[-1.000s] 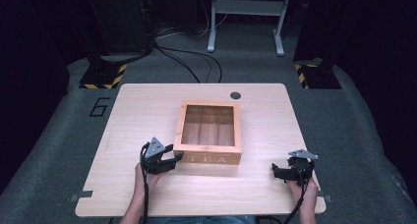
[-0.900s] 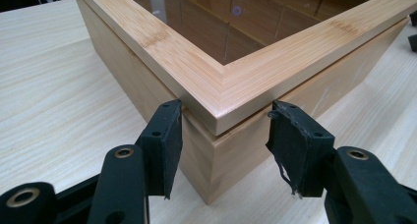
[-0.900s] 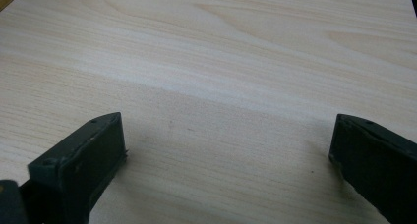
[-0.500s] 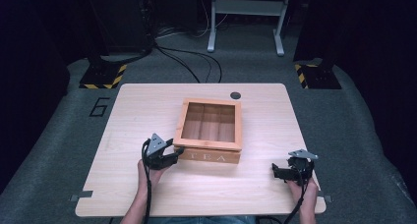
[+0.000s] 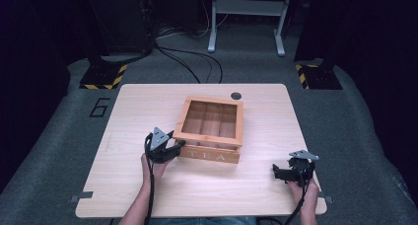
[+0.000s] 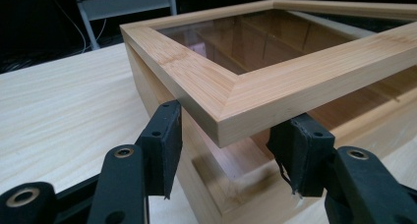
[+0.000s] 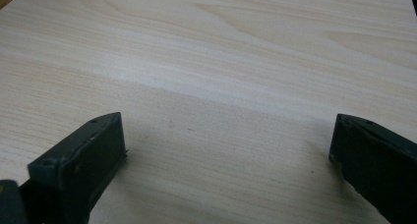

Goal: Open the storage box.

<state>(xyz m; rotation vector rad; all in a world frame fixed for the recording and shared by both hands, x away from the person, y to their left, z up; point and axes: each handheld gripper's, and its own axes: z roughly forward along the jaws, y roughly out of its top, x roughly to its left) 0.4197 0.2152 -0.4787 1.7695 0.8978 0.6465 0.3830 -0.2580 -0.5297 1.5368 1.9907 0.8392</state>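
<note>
Since a second earlier, the left gripper [image 5: 173, 147] had crept in from the left to the near left corner of the tea box [image 5: 212, 130], and the box's glass-paned lid [image 6: 275, 62] now stood lifted a crack above the body at that corner. Its fingers [image 6: 164, 143] straddled the lid's corner, one on each side; I could not tell whether they pressed the wood. The box sat mid-counter [image 5: 148, 101], its "TEA" front facing the person. Well to the right of the box, the right gripper [image 5: 282, 172] rested low over bare wood, fingers [image 7: 93, 150] spread wide, grasping nothing.
</note>
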